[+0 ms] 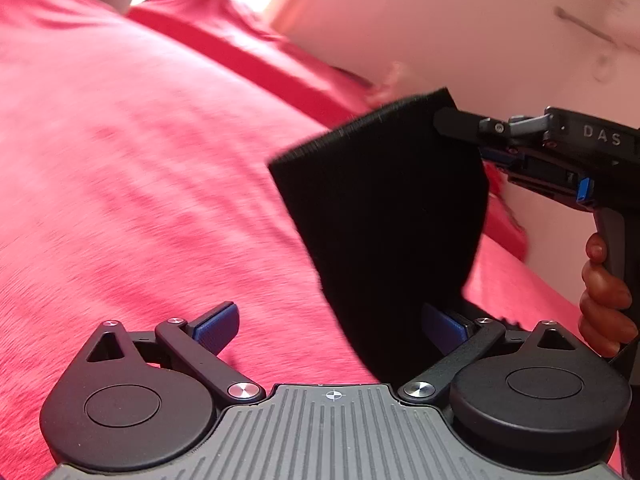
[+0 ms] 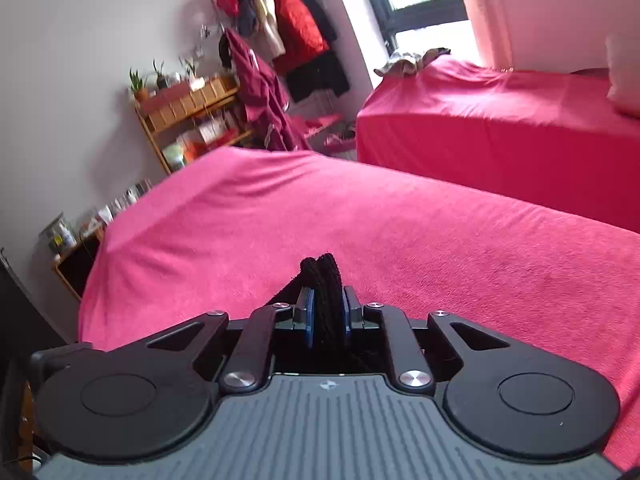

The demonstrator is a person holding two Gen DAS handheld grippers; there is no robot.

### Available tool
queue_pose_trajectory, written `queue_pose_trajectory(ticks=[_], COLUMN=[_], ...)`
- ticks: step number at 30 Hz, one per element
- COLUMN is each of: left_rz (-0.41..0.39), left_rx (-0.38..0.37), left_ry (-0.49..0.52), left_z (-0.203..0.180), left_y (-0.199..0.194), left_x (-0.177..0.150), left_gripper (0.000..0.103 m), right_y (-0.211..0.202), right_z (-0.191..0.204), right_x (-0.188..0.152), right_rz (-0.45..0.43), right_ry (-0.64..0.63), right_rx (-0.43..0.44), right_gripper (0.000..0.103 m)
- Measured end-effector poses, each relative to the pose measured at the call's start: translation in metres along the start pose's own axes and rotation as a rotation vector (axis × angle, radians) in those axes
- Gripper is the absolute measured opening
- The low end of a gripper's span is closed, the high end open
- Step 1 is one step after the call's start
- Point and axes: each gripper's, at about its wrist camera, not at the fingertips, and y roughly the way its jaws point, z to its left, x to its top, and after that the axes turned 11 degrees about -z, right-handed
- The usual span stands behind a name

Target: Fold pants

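The black pants hang folded above the pink bed cover. In the left wrist view the right gripper pinches their upper right corner and holds them up. My left gripper is open, its blue pads wide apart, and the lower end of the pants hangs against the right pad. In the right wrist view my right gripper is shut on a thick bunch of the black pants, which stick out past the pads above the pink bed cover.
A second bed with a red cover stands beyond a gap at the right. A wooden shelf with plants and hanging clothes stand along the far wall. A window is at the back. A pale wall lies behind the pants.
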Motion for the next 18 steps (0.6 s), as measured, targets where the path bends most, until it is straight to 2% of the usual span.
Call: queue_pose_trajectory(ticks=[5, 10, 14, 18], left_rz=[0.055, 0.016, 0.020, 0.129], left_rx=[-0.167, -0.282, -0.373, -0.449], left_ry=[0.134, 0.269, 0.340, 0.446], left_z=[-0.052, -0.128, -0.187, -0.239], left_y=[0.007, -0.006, -0.001, 0.028], left_x=[0.005, 0.004, -0.012, -0.051], left_gripper=[0.103, 0.103, 0.103, 0.103], right_y=[-0.040, -0.095, -0.157, -0.204], right_z=[-0.012, -0.035, -0.069, -0.110], right_x=[0.005, 0.008, 0.002, -0.034], right_rz=[-0.075, -0.170, -0.255, -0.279], right_ry=[0.043, 0.076, 0.124, 0.208], right_rx=[0.008, -0.048, -0.136, -0.266], right_gripper=[0.017, 0.016, 0.016, 0.020])
